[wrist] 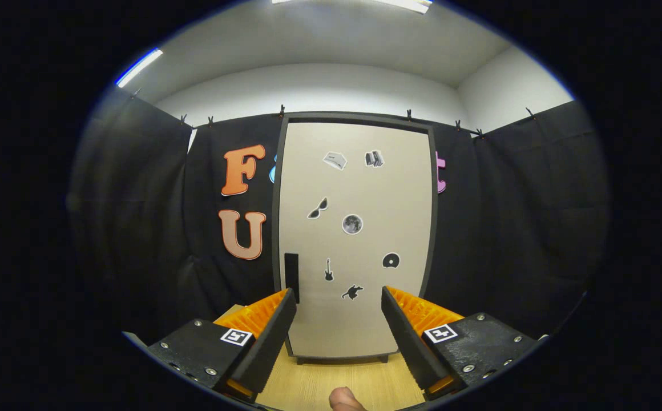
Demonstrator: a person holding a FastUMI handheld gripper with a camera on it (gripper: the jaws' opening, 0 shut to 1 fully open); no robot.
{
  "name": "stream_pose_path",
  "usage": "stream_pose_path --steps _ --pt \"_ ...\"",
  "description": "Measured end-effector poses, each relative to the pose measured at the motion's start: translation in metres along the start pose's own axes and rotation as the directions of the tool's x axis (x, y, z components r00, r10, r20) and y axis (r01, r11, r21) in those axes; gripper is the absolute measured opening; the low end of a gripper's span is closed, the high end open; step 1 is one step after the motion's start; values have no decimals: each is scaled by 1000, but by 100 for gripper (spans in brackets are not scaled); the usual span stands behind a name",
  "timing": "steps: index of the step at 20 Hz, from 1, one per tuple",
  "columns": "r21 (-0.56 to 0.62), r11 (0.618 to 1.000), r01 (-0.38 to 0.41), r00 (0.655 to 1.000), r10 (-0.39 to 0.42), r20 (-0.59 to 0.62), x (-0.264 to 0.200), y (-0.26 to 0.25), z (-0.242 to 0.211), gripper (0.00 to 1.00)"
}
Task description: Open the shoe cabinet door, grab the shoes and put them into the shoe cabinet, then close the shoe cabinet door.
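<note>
One door (pixel 356 228) stands between the gripper (pixel 339 305) and the job, and it is shut: a pale flat panel in a dark frame, upright on the wooden floor (pixel 331 382), filling the space from eleven o'clock to one o'clock ahead of the fingers. Going from the left, the black cloth wall (pixel 137 228) hangs at about nine o'clock. Then comes the left finger (pixel 268 337), and just above its tip, at roughly eleven o'clock from the gripper, the small dark handle (pixel 291 277) sits on the door's left edge, low down. That handle is the place to take hold. It looks like a short, stiff, upright bar, narrow enough for the fingers to close around. With the handle on this side, the hinges are likely on the right, so the door should swing on a light pull toward the camera. The panel itself looks rigid and smooth, offering no other grip, and small stickers (pixel 352 224) dot its face. The jaws stand wide apart with nothing between them, both tips short of the door. On the right, the other finger (pixel 405 337) points at the lower door. A fingertip of the person's hand (pixel 344 401) shows at six o'clock. The shoes are nowhere to be made out here.
</note>
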State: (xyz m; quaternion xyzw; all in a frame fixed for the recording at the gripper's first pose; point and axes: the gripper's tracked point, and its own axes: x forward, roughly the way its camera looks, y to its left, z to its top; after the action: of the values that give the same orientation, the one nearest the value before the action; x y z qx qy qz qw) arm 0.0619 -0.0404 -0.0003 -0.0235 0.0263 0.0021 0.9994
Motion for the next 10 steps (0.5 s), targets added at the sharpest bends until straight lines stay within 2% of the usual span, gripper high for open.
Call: stream_pose_path --steps 5,10 --pt "30 999 36 999 -37 5 -47 -46 -1 94" --pt "60 997 46 999 -47 6 -71 -75 -4 94"
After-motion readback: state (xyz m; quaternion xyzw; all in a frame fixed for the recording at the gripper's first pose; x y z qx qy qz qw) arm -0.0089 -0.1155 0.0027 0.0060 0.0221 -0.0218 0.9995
